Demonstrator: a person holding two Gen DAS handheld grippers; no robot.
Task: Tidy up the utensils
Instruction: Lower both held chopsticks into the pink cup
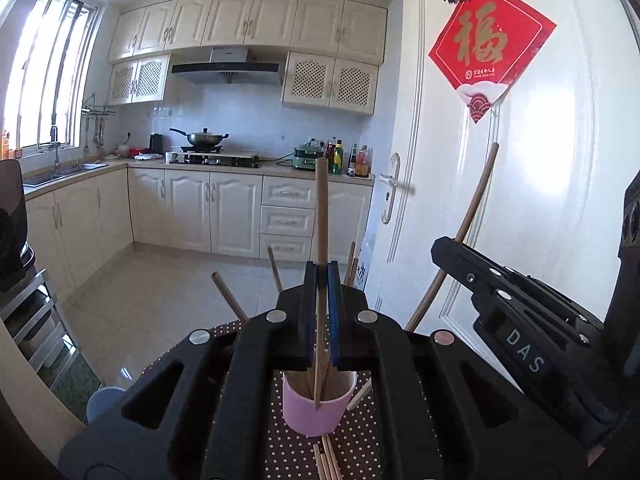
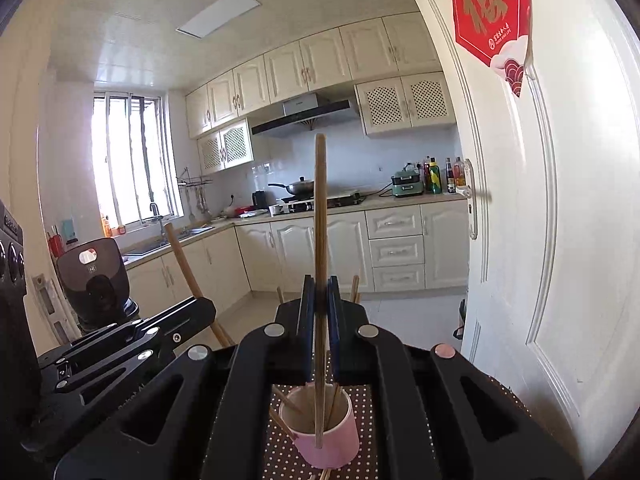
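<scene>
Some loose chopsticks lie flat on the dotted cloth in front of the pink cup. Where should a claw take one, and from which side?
Take one loose chopstick near its middle, coming from above, jaws across its width. It lies flat on the dotted cloth beside others, so only the top is free.

**Right gripper pinching a chopstick above the pink cup**

My right gripper has its blue pads pressed against a wooden chopstick, which stands nearly upright with its lower end inside the pink cup. A few more chopsticks lean in that cup. The cup sits on a brown polka-dot tablecloth. At nine o'clock I see my left gripper clamping a second chopstick, tilted. A white door fills three o'clock.
</scene>
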